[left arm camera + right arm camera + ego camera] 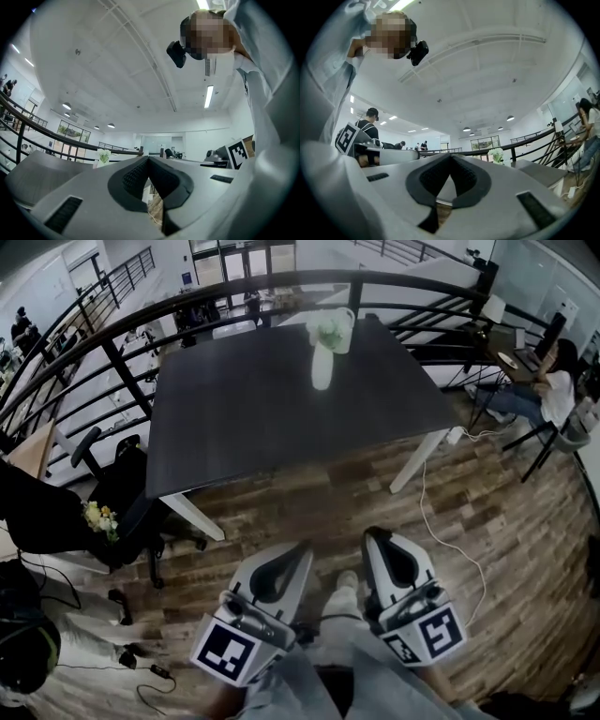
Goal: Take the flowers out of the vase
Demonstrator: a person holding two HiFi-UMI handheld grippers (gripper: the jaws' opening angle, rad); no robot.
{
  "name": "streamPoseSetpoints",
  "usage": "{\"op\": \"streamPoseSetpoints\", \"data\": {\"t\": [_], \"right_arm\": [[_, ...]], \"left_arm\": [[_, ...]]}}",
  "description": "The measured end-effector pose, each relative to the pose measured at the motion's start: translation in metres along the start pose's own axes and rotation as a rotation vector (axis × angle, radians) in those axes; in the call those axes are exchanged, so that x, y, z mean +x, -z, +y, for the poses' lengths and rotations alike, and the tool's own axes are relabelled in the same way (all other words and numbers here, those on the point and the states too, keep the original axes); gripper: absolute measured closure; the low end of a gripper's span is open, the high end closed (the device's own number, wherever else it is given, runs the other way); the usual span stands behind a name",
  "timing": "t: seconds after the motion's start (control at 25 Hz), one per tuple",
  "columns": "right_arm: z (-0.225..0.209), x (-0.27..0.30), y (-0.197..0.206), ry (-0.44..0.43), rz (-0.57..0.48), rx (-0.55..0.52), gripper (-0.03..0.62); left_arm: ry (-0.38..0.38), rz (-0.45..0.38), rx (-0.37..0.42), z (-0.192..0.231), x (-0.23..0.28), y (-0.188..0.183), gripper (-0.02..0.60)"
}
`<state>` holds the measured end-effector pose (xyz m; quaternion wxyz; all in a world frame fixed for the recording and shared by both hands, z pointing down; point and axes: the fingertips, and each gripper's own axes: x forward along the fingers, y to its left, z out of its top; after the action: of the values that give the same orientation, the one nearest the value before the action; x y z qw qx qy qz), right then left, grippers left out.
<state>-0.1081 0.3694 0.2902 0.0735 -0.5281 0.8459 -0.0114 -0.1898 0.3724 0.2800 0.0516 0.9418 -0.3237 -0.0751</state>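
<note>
Your head view looks steeply down from well back of the dark table (281, 418). It takes in the whole top, the vase of flowers (325, 345) at the table's far edge, and the left gripper (298, 549) & right gripper (373, 536) on its near side. Left & right gripper views sit low, well short of the table, facing it roughly level w/ lots of ceiling. All three share that vase of flowers, small & far, and the railing (127, 371) beyond the table.

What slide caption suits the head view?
Left gripper and right gripper, both shut, short of the table bearing flowers in a vase.
</note>
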Motion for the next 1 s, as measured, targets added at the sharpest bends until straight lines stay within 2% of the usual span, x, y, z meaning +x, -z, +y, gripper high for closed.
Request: {"op": "streamPoseSetpoints", "data": {"t": [0.68, 1.0], "right_arm": [[-0.117, 0.048, -0.004, -0.094, 0.024, 0.03, 0.591], [-0.179, 0.067, -0.012, -0.146, 0.026, 0.043, 0.591]], "left_arm": [[-0.097, -0.009, 0.02, 0.023, 0.126, 0.005, 0.583], [-0.136, -0.013, 0.046, 0.019, 0.187, 0.003, 0.583]]}}
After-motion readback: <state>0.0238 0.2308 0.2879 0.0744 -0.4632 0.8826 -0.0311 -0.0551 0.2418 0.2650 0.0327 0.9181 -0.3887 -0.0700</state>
